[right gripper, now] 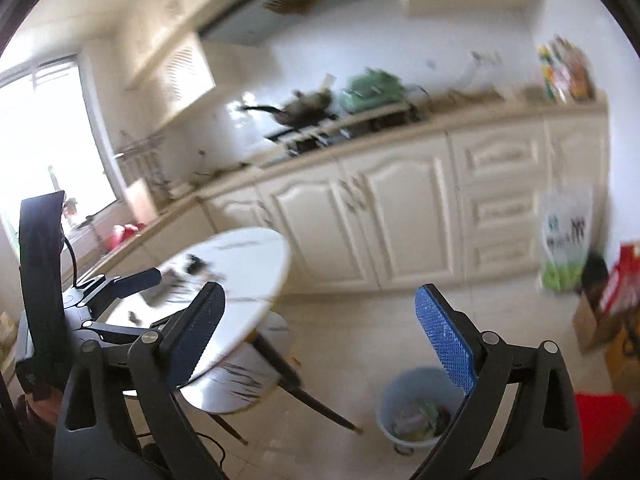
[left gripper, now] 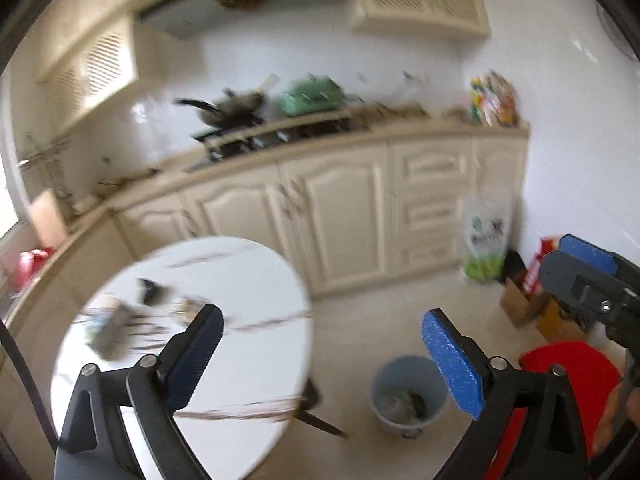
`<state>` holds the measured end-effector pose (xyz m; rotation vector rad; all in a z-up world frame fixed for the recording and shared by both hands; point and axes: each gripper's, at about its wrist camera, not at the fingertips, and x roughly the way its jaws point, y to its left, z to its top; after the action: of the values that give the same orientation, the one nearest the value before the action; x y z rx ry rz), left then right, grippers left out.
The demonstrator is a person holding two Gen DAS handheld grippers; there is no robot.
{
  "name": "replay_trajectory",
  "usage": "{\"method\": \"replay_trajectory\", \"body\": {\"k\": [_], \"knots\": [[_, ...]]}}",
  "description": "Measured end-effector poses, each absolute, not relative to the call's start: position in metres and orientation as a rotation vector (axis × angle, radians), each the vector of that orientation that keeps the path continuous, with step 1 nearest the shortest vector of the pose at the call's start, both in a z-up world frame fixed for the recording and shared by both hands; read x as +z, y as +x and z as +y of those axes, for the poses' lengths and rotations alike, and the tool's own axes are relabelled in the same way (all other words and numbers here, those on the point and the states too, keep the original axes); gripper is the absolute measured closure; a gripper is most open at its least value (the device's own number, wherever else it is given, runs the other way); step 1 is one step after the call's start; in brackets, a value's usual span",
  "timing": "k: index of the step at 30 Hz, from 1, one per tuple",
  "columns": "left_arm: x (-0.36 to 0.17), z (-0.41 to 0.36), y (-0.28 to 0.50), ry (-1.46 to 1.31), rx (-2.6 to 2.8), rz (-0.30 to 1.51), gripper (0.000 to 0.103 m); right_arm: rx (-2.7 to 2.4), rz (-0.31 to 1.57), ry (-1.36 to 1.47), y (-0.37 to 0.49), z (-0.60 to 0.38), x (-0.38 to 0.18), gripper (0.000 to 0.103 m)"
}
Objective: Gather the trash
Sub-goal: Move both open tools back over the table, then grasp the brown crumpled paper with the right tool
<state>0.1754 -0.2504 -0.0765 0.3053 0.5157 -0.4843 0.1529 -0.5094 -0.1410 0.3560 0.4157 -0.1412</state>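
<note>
A pale blue waste bin [left gripper: 380,404] stands on the floor with crumpled trash inside; the right wrist view shows it too [right gripper: 386,400]. Dark scraps [left gripper: 120,328] lie blurred on the round white marble table [left gripper: 248,272], which also appears in the right wrist view [right gripper: 248,260] with the scraps [right gripper: 188,276]. My left gripper [left gripper: 324,360] is open and empty, raised between table and bin. My right gripper [right gripper: 324,340] is likewise open with nothing between its blue pads. Each gripper shows in the other's view: the right [left gripper: 588,276], the left [right gripper: 92,272].
Cream kitchen cabinets [left gripper: 340,216] run along the far wall, with a stove, a pan [left gripper: 228,108] and a green item on the counter. A green-and-white bag [left gripper: 484,240], cardboard boxes [left gripper: 520,304] and a red object [left gripper: 576,368] sit on the floor at right. A chair [right gripper: 256,364] stands under the table.
</note>
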Motion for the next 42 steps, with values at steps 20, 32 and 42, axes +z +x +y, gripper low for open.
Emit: {"method": "replay_trajectory", "body": {"k": [20, 32, 42], "knots": [[-0.056, 0.003, -0.012, 0.067, -0.104, 0.225, 0.001, 0.084, 0.264, 0.007, 0.218, -0.248, -0.052, 0.0], [-0.062, 0.009, 0.101, 0.05, -0.046, 0.305, 0.001, 0.092, 0.351, -0.028, 0.273, -0.239, -0.085, 0.0], [-0.094, 0.031, 0.245, 0.04, 0.0, 0.562, 0.001, 0.063, 0.739, 0.025, 0.394, -0.3, -0.199, 0.0]]}}
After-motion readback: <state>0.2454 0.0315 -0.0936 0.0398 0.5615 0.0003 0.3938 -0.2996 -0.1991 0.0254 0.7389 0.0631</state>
